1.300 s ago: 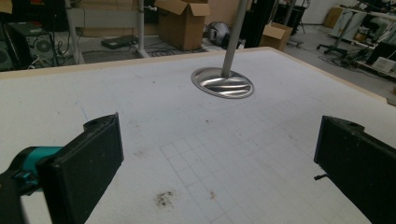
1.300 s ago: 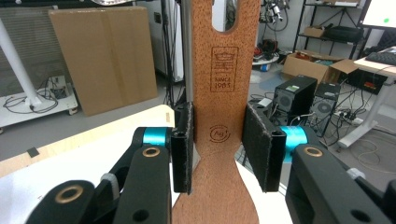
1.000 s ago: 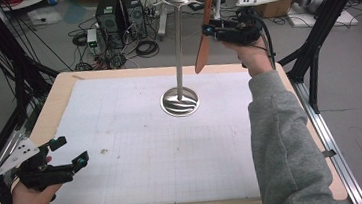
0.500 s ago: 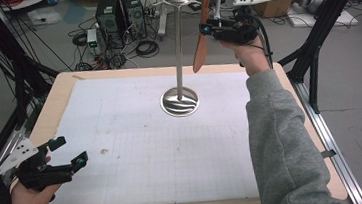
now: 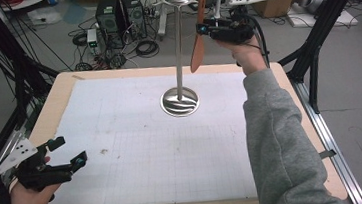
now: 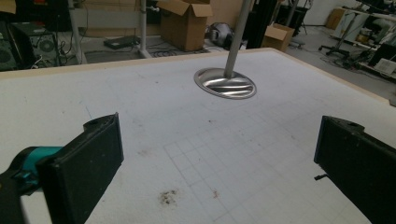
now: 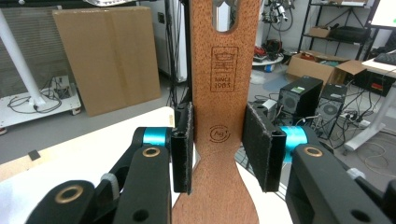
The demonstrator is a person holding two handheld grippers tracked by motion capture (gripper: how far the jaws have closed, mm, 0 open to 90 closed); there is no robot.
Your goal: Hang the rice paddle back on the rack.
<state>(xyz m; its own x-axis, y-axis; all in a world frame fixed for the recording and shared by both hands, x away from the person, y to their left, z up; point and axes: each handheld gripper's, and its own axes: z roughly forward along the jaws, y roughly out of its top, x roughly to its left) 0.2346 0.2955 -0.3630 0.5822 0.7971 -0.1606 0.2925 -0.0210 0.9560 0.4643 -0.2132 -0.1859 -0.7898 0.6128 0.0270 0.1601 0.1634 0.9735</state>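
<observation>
High view is showing a white gridded sheet covering the bench [image 5: 58, 101] — computer towers [image 5: 120, 12] and cables sitting behind. Right tongs [image 5: 205, 28], upper centre, are clamping a brown leather strap [image 5: 197, 42] beside the metal stand [image 5: 181, 101]; left tongs [image 5: 71, 154], lower left, are gaping empty.

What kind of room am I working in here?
Probably a lab or workshop: desktop computer towers with cables on the floor, cardboard boxes, and a gridded table inside a black frame.
</observation>
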